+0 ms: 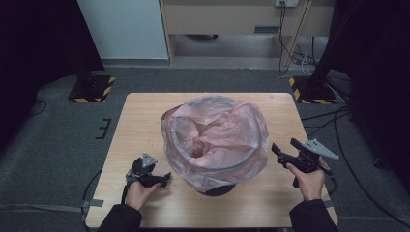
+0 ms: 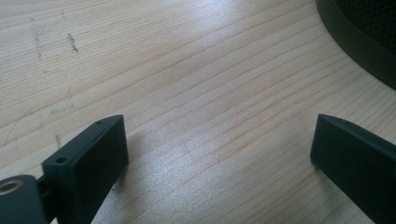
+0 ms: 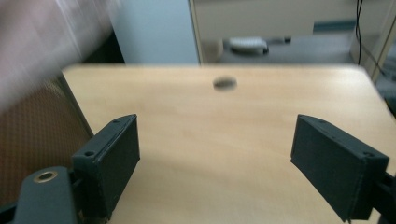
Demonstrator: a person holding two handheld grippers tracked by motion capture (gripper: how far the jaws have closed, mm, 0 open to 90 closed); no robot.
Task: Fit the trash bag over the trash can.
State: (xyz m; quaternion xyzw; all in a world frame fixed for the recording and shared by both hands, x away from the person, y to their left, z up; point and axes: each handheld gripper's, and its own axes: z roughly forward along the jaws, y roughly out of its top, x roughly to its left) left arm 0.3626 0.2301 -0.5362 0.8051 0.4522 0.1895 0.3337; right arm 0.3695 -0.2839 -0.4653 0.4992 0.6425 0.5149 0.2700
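A dark mesh bin (image 1: 218, 187) stands in the middle of the wooden table (image 1: 140, 121), lined with a pink plastic bag (image 1: 215, 137) that drapes over its rim. My left gripper (image 1: 163, 180) rests low on the table at the bin's front left, open with nothing between its jaws; the bin's dark base (image 2: 359, 37) shows at the upper right of the left gripper view. My right gripper (image 1: 283, 149) is held above the table to the right of the bin, open and empty. The bin's mesh wall (image 3: 32, 140) and blurred pink bag (image 3: 42, 42) appear at the left of the right gripper view.
Bare table stretches ahead of the right gripper, with a small dark spot (image 3: 224, 83) near the far edge. Beyond the table are grey floor, two stand bases with yellow-black tape (image 1: 92, 89), cables (image 1: 333, 121) at the right, and a wooden desk frame (image 1: 169, 29).
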